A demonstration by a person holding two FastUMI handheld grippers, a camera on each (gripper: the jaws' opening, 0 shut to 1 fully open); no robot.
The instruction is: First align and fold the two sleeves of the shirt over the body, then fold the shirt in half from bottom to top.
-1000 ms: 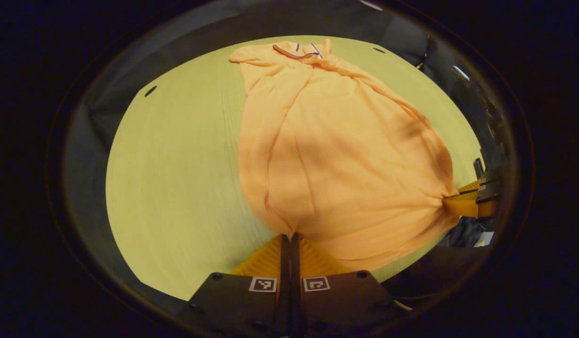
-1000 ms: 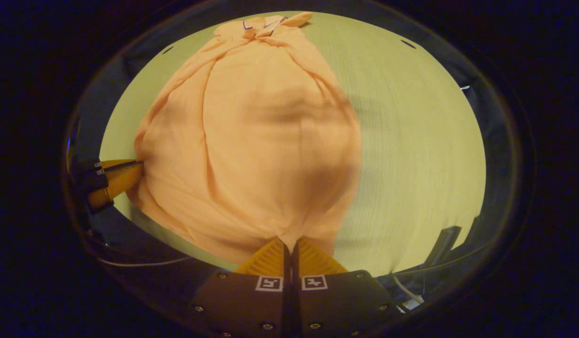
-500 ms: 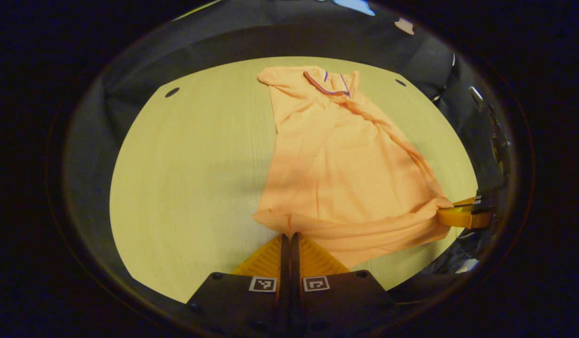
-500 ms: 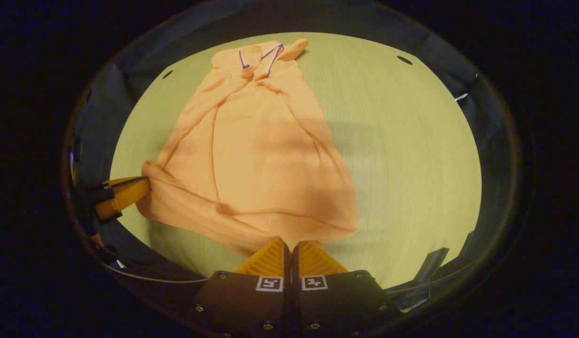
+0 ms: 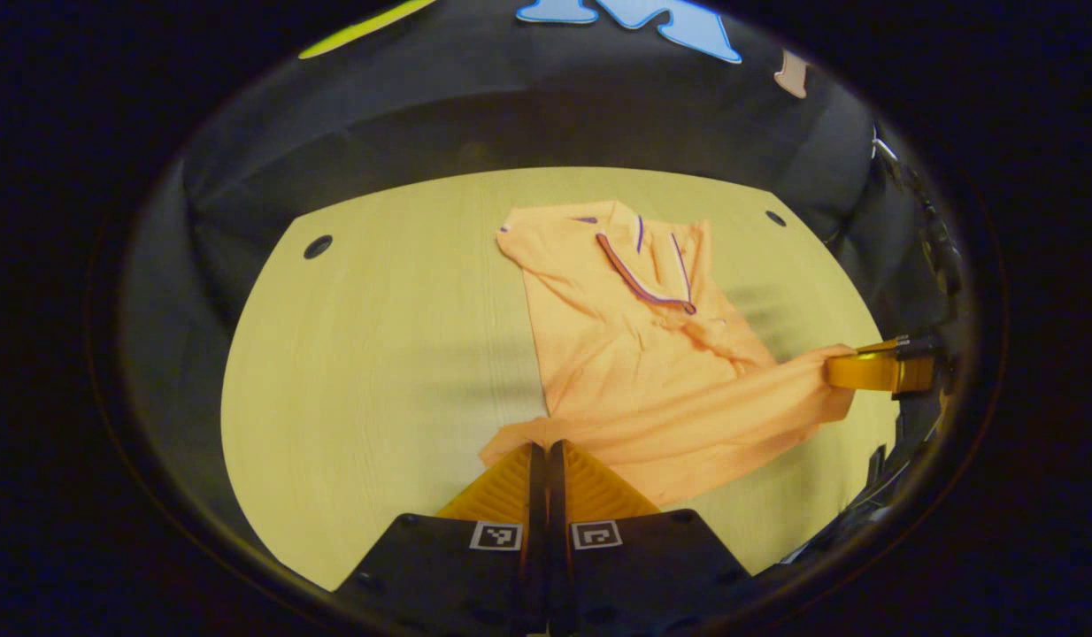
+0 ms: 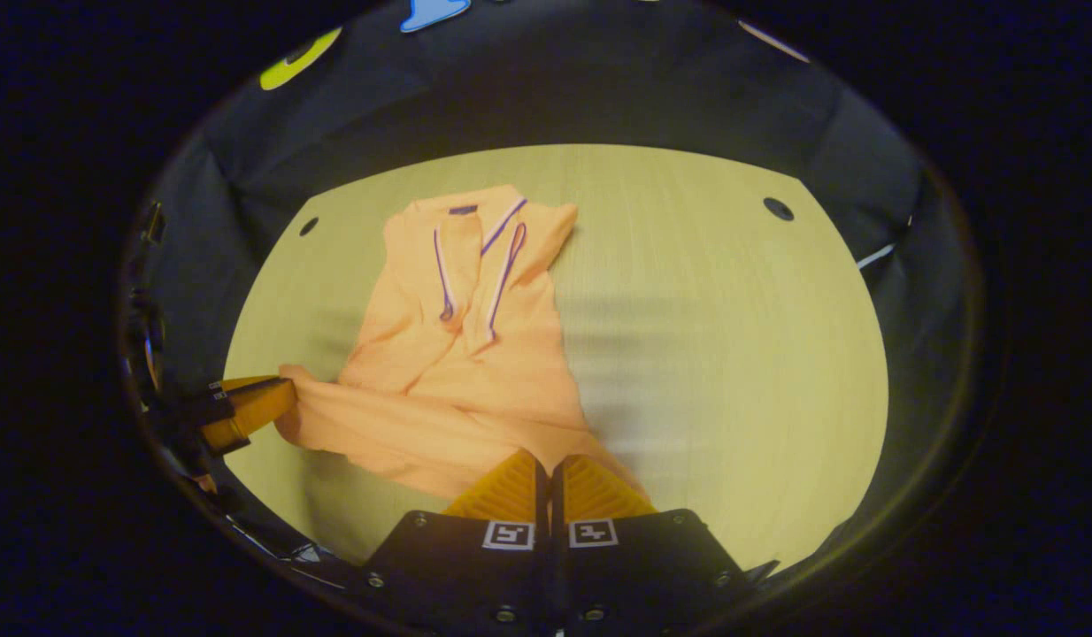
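An orange polo shirt [image 5: 634, 354] with a striped collar [image 5: 643, 265] lies on the pale wooden table [image 5: 378, 354], collar at the far end. My left gripper [image 5: 546, 447] is shut on the near hem at one corner. Off to the right of that view, my right gripper [image 5: 834, 367] pinches the other hem corner. In the right gripper view the shirt [image 6: 475, 354] spreads ahead and to the left, and my right gripper [image 6: 548, 460] is shut on the hem. The left gripper [image 6: 285, 394] grips the hem at the far left. Between the two, the hem hangs as a raised band.
Small dark holes mark the table's far corners [image 5: 317, 246] [image 5: 776, 218] [image 6: 778, 209]. The black booth wall rises behind the table. Bare tabletop [image 6: 732, 336] stretches to the right of the shirt in the right gripper view.
The billowing shirt body has dropped flat onto the table. Both grippers have carried the hem forward toward the collar, so the visible shirt looks shorter. Both stay shut.
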